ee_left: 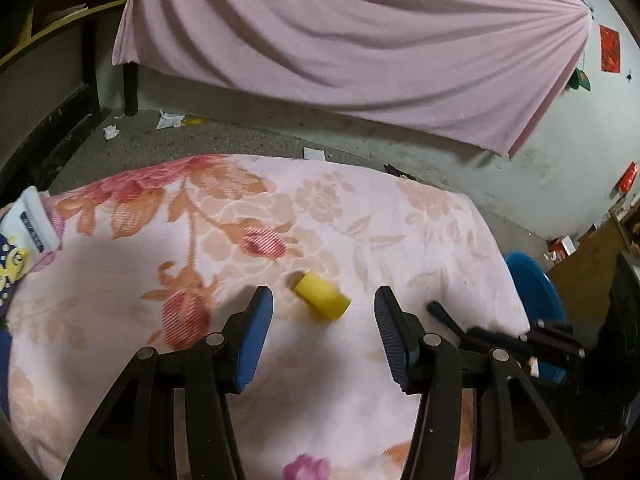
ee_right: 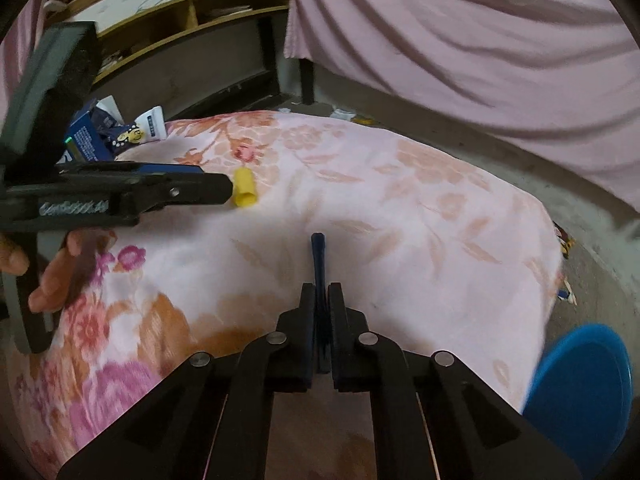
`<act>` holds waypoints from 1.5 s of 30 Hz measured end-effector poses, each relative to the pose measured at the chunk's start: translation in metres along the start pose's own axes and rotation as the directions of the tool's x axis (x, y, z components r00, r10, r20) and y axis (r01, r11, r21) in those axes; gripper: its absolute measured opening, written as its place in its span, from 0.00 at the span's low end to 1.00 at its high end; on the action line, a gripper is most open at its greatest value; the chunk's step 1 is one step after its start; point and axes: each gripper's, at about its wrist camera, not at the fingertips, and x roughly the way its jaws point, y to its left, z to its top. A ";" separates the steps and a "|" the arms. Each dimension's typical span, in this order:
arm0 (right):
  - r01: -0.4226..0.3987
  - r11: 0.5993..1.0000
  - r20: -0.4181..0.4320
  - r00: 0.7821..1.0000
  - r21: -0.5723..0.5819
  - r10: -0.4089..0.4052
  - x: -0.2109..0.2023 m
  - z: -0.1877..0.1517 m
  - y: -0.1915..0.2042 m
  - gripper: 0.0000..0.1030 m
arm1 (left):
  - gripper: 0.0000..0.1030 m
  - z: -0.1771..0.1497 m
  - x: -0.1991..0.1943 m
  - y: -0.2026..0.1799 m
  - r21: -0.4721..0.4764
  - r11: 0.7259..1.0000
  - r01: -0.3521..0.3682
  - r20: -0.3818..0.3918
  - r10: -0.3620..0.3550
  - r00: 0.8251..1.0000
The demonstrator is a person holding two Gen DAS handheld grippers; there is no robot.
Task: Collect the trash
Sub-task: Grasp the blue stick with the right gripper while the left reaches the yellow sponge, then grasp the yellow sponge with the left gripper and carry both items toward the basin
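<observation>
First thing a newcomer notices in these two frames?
Probably the yellow cylinder lying on the floral blanket, framed between the open fingers of the left gripper. Next, the right gripper, shut with its blue pads together over the blanket, and the blue bin beside the bed at the right. A blue-and-white carton lies at the blanket's far left.

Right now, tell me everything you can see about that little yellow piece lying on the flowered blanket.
The yellow piece is a short stubby cylinder, plain matte yellow, possibly foam or paper, slightly motion-blurred. It lies on its side on the pink floral blanket, with one flat end showing in each wrist view. Only the blanket touches it. The open left gripper sits just short of it, fingers apart on either side of its line, not gripping it. From the right wrist view it shows just beyond the left gripper's tip.
</observation>
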 end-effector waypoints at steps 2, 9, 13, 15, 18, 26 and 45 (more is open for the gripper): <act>0.004 1.000 0.006 1.000 0.009 -0.004 -0.003 -0.004 -0.004 0.04 | 0.39 0.002 0.007 -0.005 -0.001 1.000 -0.031 -0.013 0.031 0.999; -0.001 1.000 0.030 1.000 0.030 0.000 -0.006 -0.009 -0.008 0.04 | 0.25 0.003 0.018 -0.019 0.031 0.997 -0.068 -0.025 0.069 0.997; 0.018 0.999 0.069 0.997 0.051 -0.021 -0.014 -0.013 -0.010 0.04 | 0.25 -0.006 0.009 -0.031 0.054 0.998 -0.022 0.028 0.021 0.999; 0.027 0.996 0.106 0.994 0.080 -0.035 -0.024 -0.016 -0.015 0.04 | 0.25 -0.009 0.001 -0.039 0.089 0.996 -0.005 0.069 -0.001 0.998; 0.035 0.990 0.160 0.986 0.135 -0.056 -0.041 -0.026 -0.025 0.04 | 0.25 -0.014 -0.012 -0.063 0.142 0.990 0.021 0.125 -0.039 0.991; 0.050 0.974 0.276 0.955 0.223 -0.112 -0.083 -0.051 -0.039 0.04 | 0.25 -0.022 -0.040 -0.127 0.281 0.958 0.059 0.234 -0.128 0.964; 0.293 0.821 0.579 0.595 0.489 -0.557 -0.237 -0.125 -0.078 0.04 | 0.25 -0.066 -0.064 -0.286 0.623 0.776 0.094 0.383 -0.408 0.829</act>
